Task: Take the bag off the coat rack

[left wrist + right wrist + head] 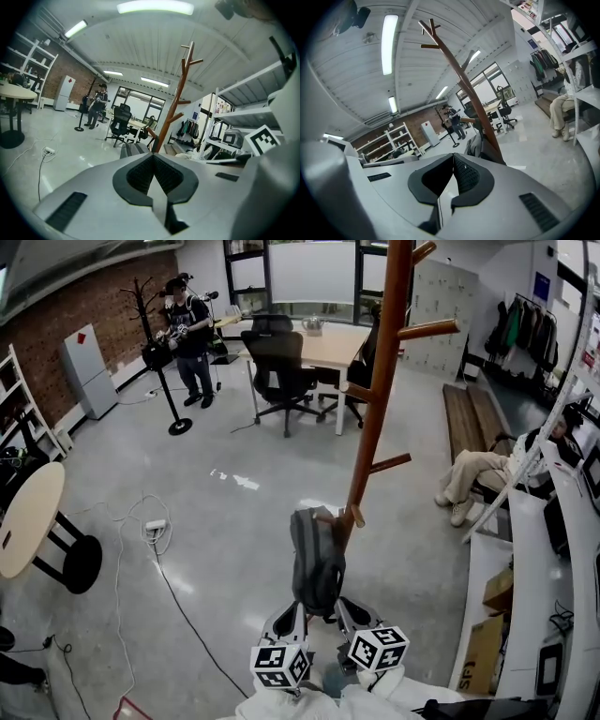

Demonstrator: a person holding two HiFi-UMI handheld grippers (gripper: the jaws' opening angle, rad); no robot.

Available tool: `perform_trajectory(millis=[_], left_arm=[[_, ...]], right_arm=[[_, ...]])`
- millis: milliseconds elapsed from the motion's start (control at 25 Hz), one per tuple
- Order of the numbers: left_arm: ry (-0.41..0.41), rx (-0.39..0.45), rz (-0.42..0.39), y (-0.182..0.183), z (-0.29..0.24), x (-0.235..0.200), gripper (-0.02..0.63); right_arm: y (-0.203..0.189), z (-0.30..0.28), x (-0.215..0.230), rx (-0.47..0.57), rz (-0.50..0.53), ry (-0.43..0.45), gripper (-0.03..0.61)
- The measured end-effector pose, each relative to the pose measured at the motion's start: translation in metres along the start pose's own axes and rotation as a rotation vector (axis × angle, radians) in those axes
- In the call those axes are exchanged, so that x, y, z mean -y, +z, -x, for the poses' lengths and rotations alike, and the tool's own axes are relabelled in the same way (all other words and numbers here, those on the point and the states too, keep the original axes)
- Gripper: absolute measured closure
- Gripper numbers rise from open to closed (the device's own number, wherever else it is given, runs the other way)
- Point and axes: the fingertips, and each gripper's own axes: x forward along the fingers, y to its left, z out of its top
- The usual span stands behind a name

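Hovering just below the dark grey fabric backpack (317,563), I am holding my left gripper (152,157) and my right gripper (453,157) side by side, both with jaws clenched together on nothing. The bag is hanging against the tall brown wooden coat rack (380,381), low on its pole, its top at what looks like a short lower peg (355,515); I cannot make out the loop itself. To do this step well, I am judging that the jaws need to be parting before they reach the fabric, and that the top handle or a strap near the peg is the place to pinch, not the slack body. Lifting up and outward along the peg's upward slant should free the loop without dragging the rack over. The backpack's long axis is running vertically, top end pointing up toward the peg, bottom end pointing down at the floor and toward me, its broad side lying alongside the pole.
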Motion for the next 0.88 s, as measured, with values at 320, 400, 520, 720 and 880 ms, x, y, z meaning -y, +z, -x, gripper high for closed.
perform_trajectory(millis=[320, 400, 520, 720, 880], left_arm=[[0.036, -0.015, -0.085, -0.013, -0.016, -0.011, 0.612], [0.053, -0.021, -0.099, -0.021, -0.023, -0.014, 0.612], [0.052, -0.038, -0.099, -0.033, -0.035, -0.016, 0.592], [0.059, -0.064, -0.117, -0.046, -0.062, -0.023, 0.485], [0.099, -0.112, -0.127, -0.065, -0.082, -0.038, 0.391]], right_arm=[[0.005, 0.006, 0.016, -0.009, -0.012, -0.024, 0.566], [0.001, 0.011, 0.025, -0.018, -0.023, -0.04, 0.566], [-0.005, 0.017, 0.037, -0.032, -0.036, -0.059, 0.566], [-0.015, 0.023, 0.053, -0.049, -0.062, -0.089, 0.566], [-0.025, 0.033, 0.063, -0.064, -0.09, -0.114, 0.566]])
